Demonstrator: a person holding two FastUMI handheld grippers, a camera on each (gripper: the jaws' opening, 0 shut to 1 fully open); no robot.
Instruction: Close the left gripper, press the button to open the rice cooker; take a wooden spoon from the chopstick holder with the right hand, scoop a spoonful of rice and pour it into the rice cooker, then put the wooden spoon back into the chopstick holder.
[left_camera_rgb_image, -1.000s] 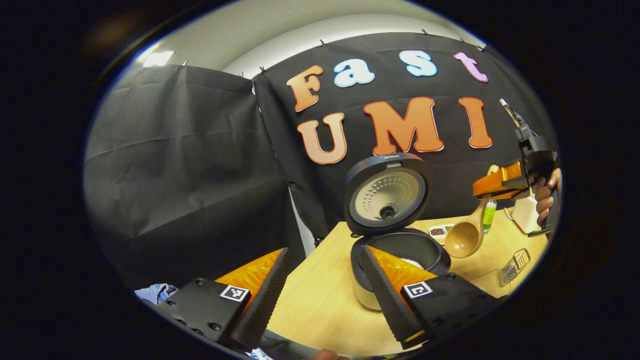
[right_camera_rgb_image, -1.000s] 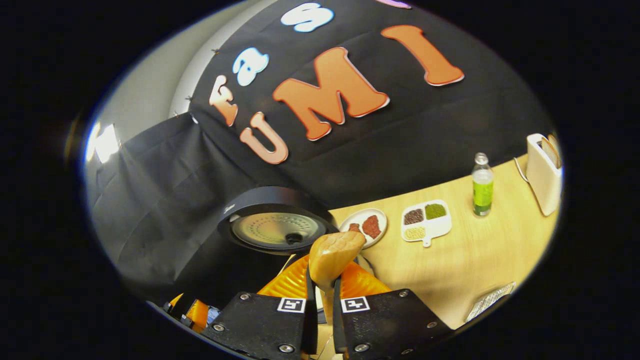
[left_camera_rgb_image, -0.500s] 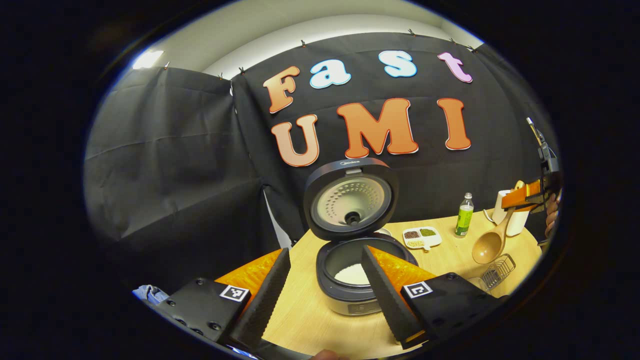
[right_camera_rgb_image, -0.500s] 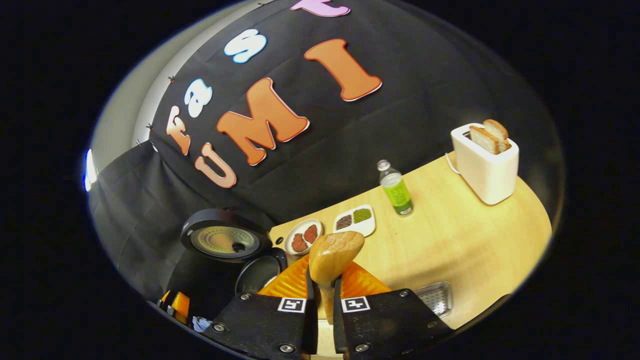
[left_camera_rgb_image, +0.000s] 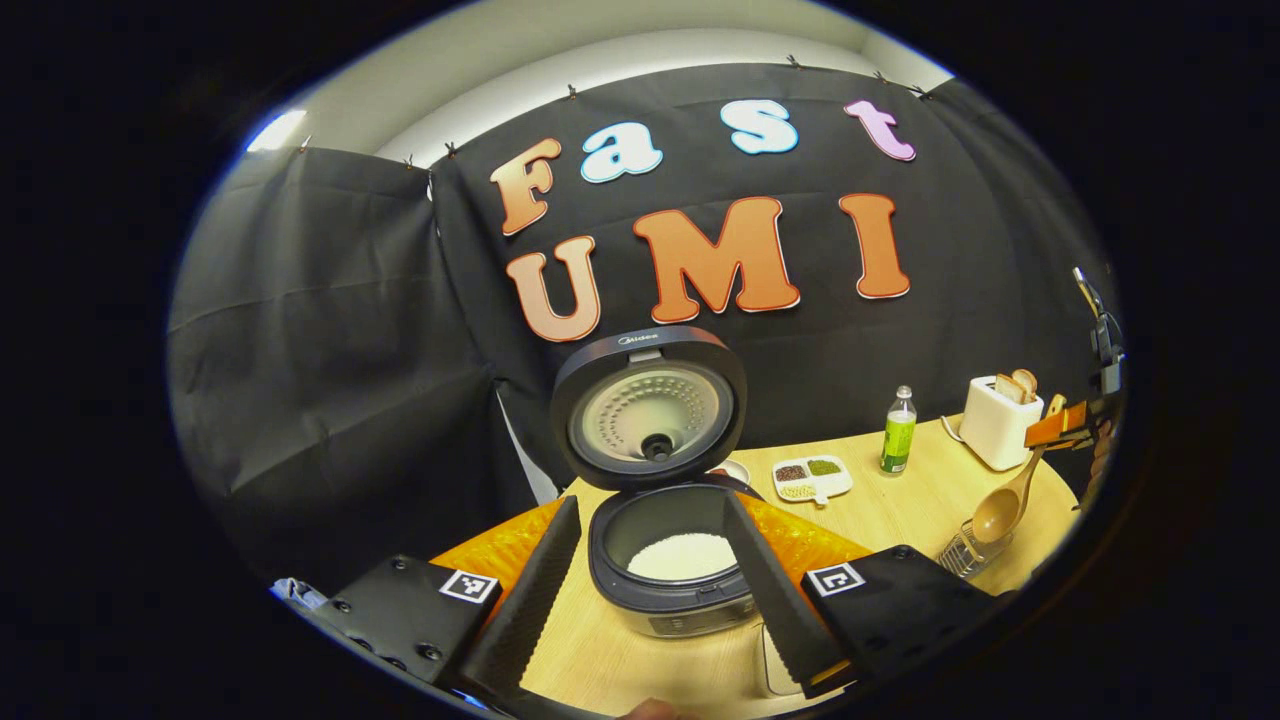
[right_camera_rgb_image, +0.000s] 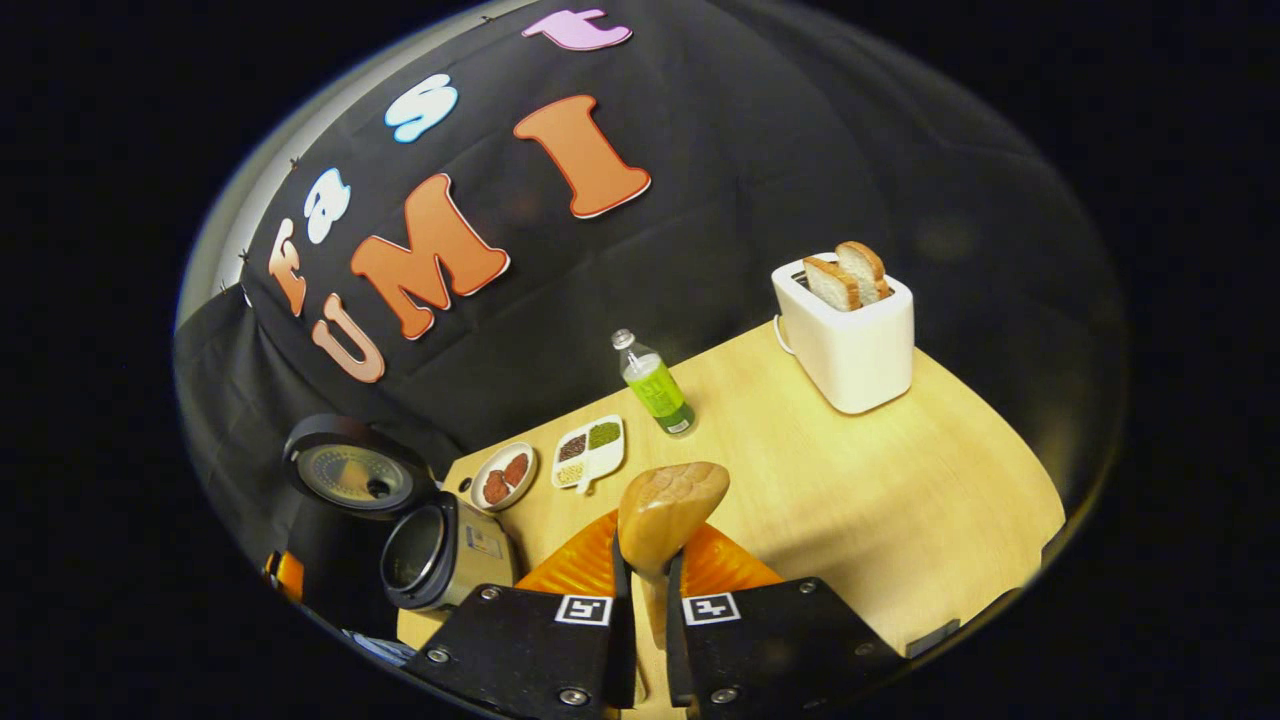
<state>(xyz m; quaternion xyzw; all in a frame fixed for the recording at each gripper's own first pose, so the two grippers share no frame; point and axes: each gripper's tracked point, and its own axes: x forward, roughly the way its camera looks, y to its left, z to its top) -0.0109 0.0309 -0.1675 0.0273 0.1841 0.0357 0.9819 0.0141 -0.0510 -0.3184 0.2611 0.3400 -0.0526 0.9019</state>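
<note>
Leftmost, the left claw (left_camera_rgb_image: 650, 590) stands released before the open rice cooker (left_camera_rgb_image: 668, 570), rice inside. Farther right on the table (right_camera_rgb_image: 900, 500) sit a sectioned dish (right_camera_rgb_image: 590, 448), bottle (right_camera_rgb_image: 655, 385) and toaster (right_camera_rgb_image: 850, 335). The right claw (right_camera_rgb_image: 643, 600) clenches the wooden spoon (right_camera_rgb_image: 668, 510) by its handle, its bowl above the wire chopstick holder (left_camera_rgb_image: 965, 550); likely stiff and light, it must enter squarely.

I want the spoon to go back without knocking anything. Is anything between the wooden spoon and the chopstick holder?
Nothing visible is. In the left gripper view the wooden spoon, held by the right gripper, hangs bowl-down right above the wire chopstick holder. The toaster and bottle stand farther back on the table.
</note>
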